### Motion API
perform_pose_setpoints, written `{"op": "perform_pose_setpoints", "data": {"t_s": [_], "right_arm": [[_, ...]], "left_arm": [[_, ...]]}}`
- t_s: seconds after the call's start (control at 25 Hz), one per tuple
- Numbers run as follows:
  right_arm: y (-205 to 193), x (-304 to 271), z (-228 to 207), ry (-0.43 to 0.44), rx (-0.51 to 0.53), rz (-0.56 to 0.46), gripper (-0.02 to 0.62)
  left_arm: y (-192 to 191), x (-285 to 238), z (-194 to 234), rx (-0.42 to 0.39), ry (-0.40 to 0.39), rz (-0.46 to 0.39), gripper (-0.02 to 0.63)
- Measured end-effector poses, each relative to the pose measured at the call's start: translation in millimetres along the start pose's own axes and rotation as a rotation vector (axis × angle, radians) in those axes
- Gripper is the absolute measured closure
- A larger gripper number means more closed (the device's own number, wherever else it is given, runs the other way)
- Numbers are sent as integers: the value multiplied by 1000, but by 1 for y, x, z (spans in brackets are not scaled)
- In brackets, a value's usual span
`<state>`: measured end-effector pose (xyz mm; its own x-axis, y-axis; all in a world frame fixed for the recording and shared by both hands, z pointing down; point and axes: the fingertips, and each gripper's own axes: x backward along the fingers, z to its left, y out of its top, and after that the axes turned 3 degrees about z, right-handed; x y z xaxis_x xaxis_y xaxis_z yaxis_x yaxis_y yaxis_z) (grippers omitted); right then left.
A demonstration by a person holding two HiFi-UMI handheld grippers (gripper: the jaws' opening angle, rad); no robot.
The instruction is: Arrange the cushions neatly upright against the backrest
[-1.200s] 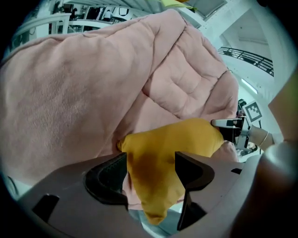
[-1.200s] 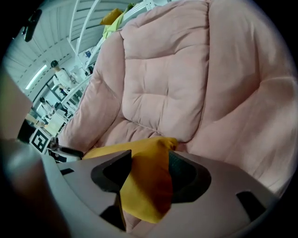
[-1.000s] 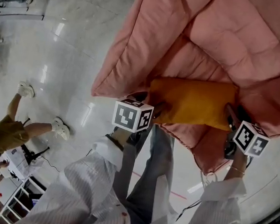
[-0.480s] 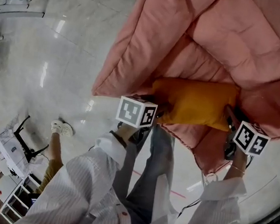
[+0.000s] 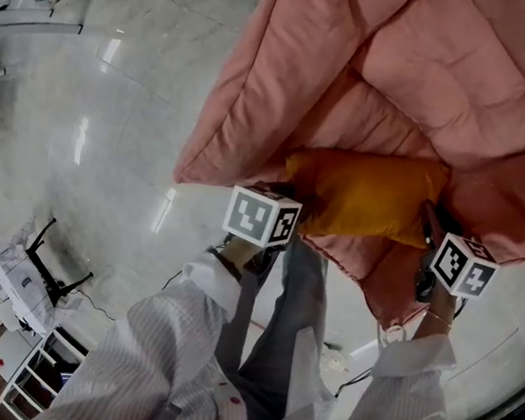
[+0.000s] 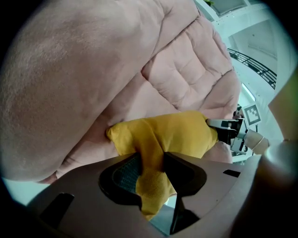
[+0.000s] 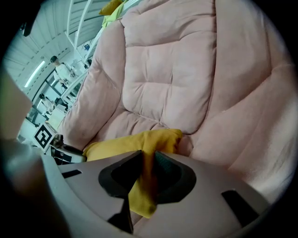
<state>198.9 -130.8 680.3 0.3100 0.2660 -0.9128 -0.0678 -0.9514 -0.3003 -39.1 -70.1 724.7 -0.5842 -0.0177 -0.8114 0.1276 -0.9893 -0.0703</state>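
Left gripper [image 6: 150, 173] — jaws closing, with a fold at the left end of the yellow cushion [image 5: 368, 196] pinched between the pads. The cushion lies flat on the seat of the pink armchair [image 5: 277, 84], broad face up. Its long axis runs side to side, from one gripper to the other.

Right gripper [image 7: 148, 173] — jaws closing likewise, nipping fabric at the right end.

To do it well: take more than loose cover, lift both ends level, then tip the top edge back against the backrest [image 7: 172, 69].

One cushion [image 5: 368, 196] — yellow, one pink armchair [image 5: 429, 73]
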Motion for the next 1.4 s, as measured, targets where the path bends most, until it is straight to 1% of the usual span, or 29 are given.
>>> {"op": "perform_pose_setpoints", "data": {"t_s": [0.28, 0.52, 0.72, 0.92, 1.16, 1.4], "right_arm": [[3, 9, 8, -12, -8, -40, 509], [8, 35, 10, -7, -69, -126, 510], [20, 64, 5, -27, -143, -209, 509], [41, 87, -4, -45, -202, -294, 509], [55, 115, -10, -88, -311, -399, 509], [67, 126, -18, -125, -409, -515, 509]], "left_arm": [[9, 13, -1, -36, 25, 4, 442], [32, 35, -14, -122, 39, -21, 442], [64, 54, -34, -205, 32, -40, 440], [108, 69, -55, -297, 32, -76, 440], [157, 86, -81, -437, 29, -101, 439], [202, 93, -102, -567, 36, -124, 439]]}}
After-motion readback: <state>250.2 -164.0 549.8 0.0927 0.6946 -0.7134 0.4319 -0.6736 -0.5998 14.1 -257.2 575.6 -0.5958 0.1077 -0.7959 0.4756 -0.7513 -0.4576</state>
